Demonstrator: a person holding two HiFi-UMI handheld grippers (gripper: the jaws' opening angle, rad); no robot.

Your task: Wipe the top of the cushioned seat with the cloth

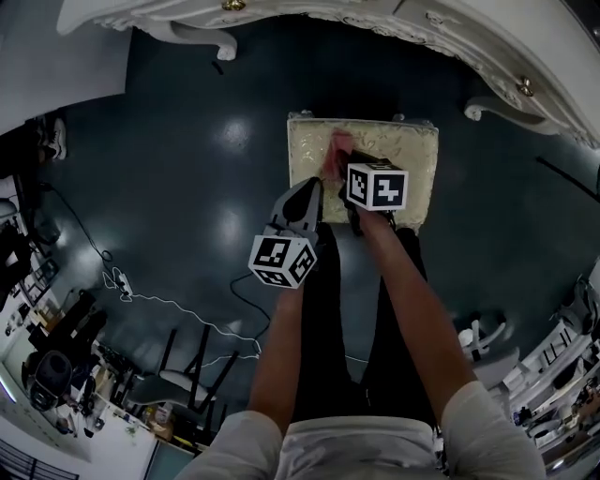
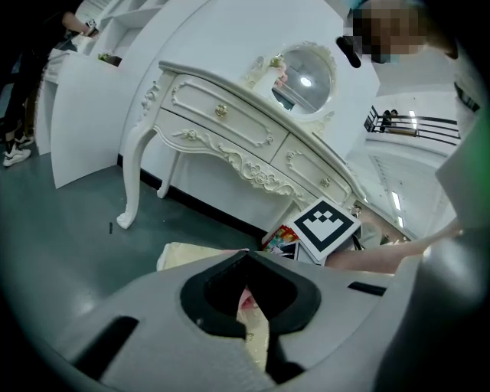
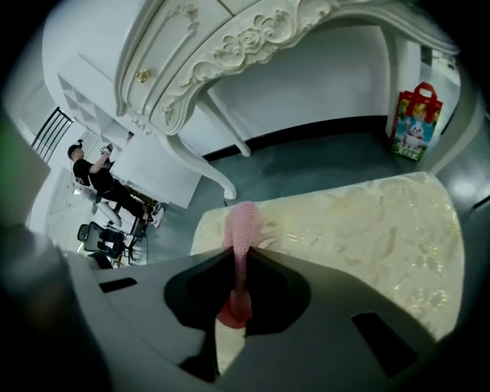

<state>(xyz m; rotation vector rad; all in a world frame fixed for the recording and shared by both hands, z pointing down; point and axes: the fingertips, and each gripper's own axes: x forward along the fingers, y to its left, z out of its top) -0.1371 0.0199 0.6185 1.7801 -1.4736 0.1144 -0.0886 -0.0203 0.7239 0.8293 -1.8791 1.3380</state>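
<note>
The cushioned seat point(image 1: 412, 159) is a cream, patterned square stool on the dark floor in front of me. A pink cloth point(image 1: 337, 147) lies bunched on its near left part. My right gripper point(image 1: 349, 167) is shut on this cloth and holds it down on the cushion. In the right gripper view the cloth point(image 3: 243, 226) sticks up from between the closed jaws of the right gripper point(image 3: 241, 256), with the seat point(image 3: 360, 230) spread out to the right. My left gripper point(image 1: 312, 189) hovers at the seat's near left edge, shut with nothing in it. The left gripper point(image 2: 246, 256) points over the seat point(image 2: 187, 255).
A white ornate dressing table point(image 1: 394, 23) stands just beyond the seat, its curved legs point(image 2: 132, 180) on the floor and an oval mirror point(image 2: 305, 80) on top. A red gift bag point(image 3: 416, 122) sits under it. Cables point(image 1: 169, 305) and chairs lie at lower left.
</note>
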